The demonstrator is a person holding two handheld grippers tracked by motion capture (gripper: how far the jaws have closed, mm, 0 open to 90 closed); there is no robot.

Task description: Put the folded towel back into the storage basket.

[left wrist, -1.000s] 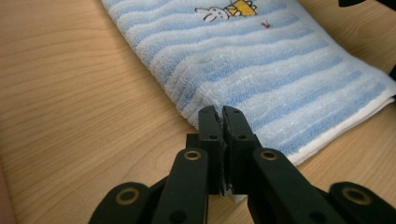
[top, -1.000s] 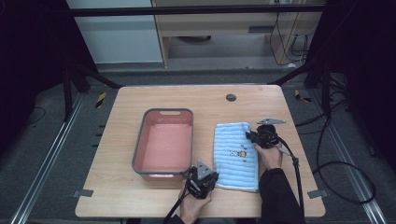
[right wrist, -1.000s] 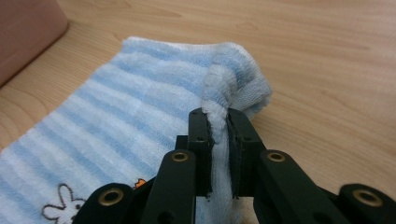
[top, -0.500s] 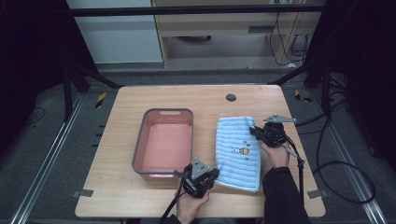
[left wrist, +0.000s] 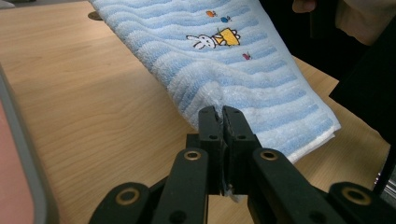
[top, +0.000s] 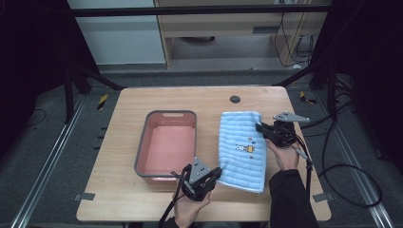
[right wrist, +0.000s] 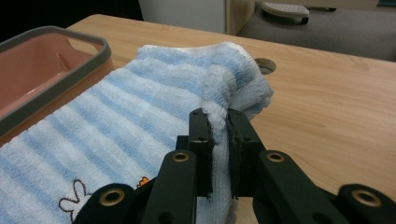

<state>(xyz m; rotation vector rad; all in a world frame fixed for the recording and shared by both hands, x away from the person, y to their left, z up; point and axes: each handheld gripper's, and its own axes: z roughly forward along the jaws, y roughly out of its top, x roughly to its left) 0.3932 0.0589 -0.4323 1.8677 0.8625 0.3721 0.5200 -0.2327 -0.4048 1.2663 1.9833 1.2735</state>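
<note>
A light blue striped towel (top: 242, 147) with a small rabbit picture lies folded on the wooden table (top: 119, 123), right of a pink tub (top: 166, 142). My left gripper (top: 216, 172) is shut on the towel's near left corner, and in the left gripper view the towel (left wrist: 224, 56) runs away from the left gripper (left wrist: 222, 116). My right gripper (top: 259, 127) is shut on the towel's far right edge. In the right gripper view a bunched fold of towel (right wrist: 224, 84) rises between the jaws of the right gripper (right wrist: 219, 122). Both pinched spots are lifted off the table.
The pink tub with a grey rim (right wrist: 51, 88) stands empty at the middle left of the table. A round cable hole (top: 235, 99) sits near the far edge. Cables (top: 332, 156) trail off the table's right side. Dark frame legs stand beyond the far corners.
Both hands have risen, lifting the pinched parts of the towel. The right gripper moved a little to the right; the left gripper drifted slightly toward the near edge.
</note>
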